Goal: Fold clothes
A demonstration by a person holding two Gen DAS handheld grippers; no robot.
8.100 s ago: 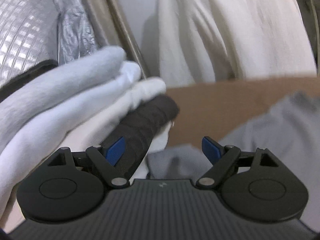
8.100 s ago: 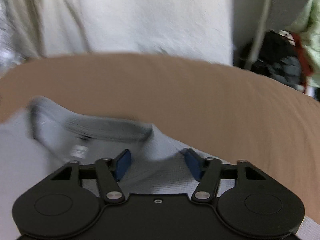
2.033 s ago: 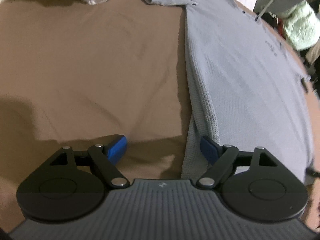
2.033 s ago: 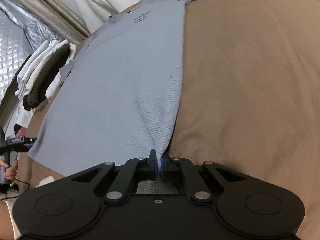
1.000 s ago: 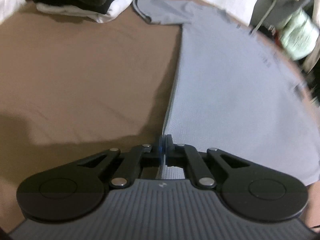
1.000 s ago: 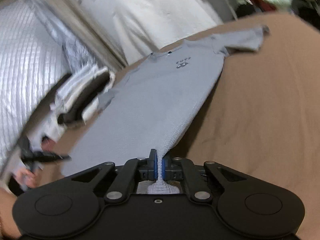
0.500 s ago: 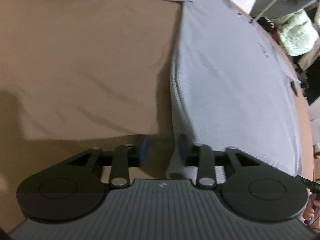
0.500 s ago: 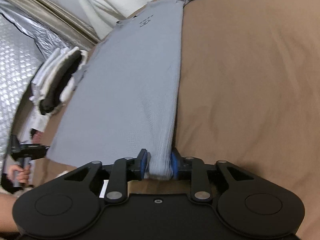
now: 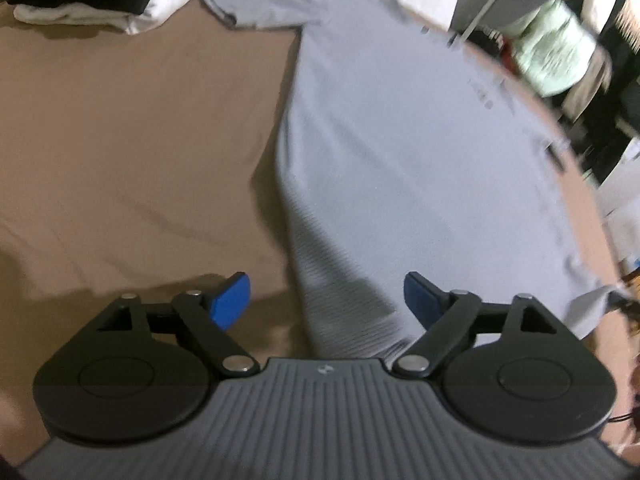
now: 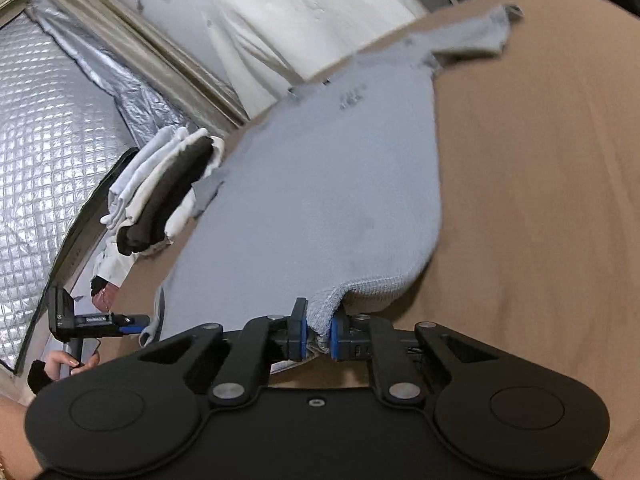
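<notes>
On the brown bed cover: a grey T-shirt point(image 9: 400, 152) lies spread face up across the brown sheet point(image 9: 132, 128), collar and chest print at the far end, hem toward the person.
Left gripper point(image 9: 327, 296): jaws spread wide and opening; the shirt's left hem corner lies below and between the blue pads point(image 9: 230, 294), which do not press on it.
Right gripper point(image 10: 319, 334): jaws closing, pinching a bunched piece of the right hem corner point(image 10: 326, 308); the cloth beside it is lifted off the sheet in a small arch.
Left side seen from the right wrist view: the other gripper point(image 10: 94, 320) sits by the far hem corner, held in a hand point(image 10: 70, 360).
Folded pile point(image 10: 164, 192): white and dark garments stacked at the shirt's left sleeve, touching it or just beside; I cannot tell which.
Step in hand, as I judge it: squaring the hem before the first fold.
Risk one: with only one corner held, any pull would drag the shirt askew and wrinkle the body.
Risk two: the right pinch holds a thick bunch, so it may slip out or leave a crumpled corner.
Risk three: a sideways sweep toward the left sleeve could knock the folded pile.
</notes>
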